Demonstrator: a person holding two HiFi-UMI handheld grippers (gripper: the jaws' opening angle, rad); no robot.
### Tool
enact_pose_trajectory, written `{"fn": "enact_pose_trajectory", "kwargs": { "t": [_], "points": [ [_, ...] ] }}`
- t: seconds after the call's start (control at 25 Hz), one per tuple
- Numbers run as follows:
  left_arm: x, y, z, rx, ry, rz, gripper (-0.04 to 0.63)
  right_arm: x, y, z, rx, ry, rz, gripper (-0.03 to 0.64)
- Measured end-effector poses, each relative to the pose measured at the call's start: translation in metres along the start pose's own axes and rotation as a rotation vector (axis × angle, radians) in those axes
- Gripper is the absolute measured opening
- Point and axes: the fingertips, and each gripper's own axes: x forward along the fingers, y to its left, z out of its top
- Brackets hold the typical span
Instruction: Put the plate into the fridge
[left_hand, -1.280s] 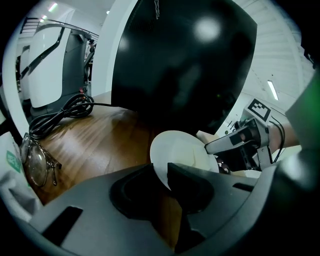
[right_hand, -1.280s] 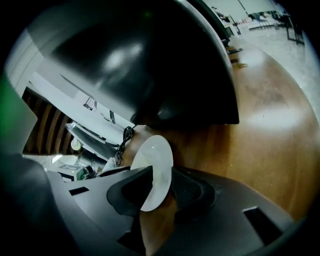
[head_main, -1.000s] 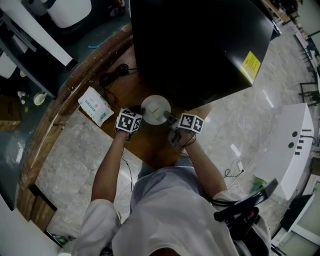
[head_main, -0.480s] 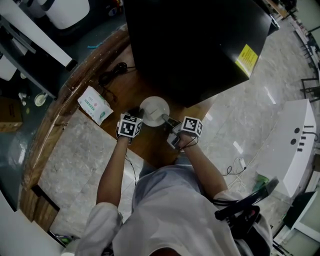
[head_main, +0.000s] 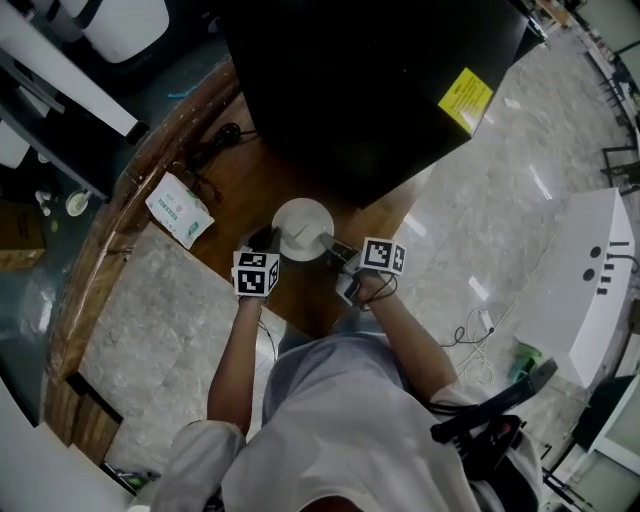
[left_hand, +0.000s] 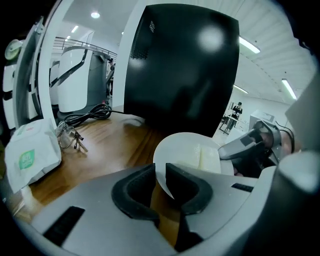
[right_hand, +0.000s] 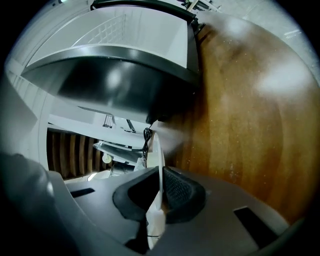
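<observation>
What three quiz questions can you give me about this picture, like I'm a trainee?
1. What colour is the plate?
2. True or false: only the left gripper grips the plate.
3. What lies on the wooden table, left of the plate in the head view? A: white packet. B: banana. C: cup.

Key
1. White.
2. False: the right gripper grips it too; its jaws have just been closing on the rim.
3. A.

The wooden tabletop (head_main: 245, 185) carries a black fridge (head_main: 350, 90). A white packet (head_main: 178, 210) lies near its curved edge, and a coiled black cable (head_main: 208, 150) lies beside the fridge.
</observation>
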Motion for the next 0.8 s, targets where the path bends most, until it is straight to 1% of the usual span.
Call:
{"fn": "enact_pose_trajectory", "kwargs": {
  "t": [0.16,0.32,0.52,0.68,0.8],
  "points": [
    [-0.004,-0.037,0.005,0.023,-0.033,0.023,0.080,-0.035,-0.005,0.006,0.012,0.018,0.029,0.028],
    [-0.002,-0.083,0.011,-0.004,-0.066,0.033,0.077,-0.081,-0.011,0.017,0.000,0.022,0.039,0.028],
    [0.004,-0.169,0.007,0.010,-0.061,0.028,0.075,-0.163,-0.033,0.029,0.019,0.033,0.048,0.028],
    [0.009,-0.236,0.007,0.006,-0.065,0.021,0.075,-0.226,-0.050,0.041,0.026,0.039,0.068,0.028],
    [0.019,-0.290,0.005,0.029,-0.062,0.010,0.075,-0.277,-0.067,0.053,0.022,0.036,0.072,0.028]
  ]
}}
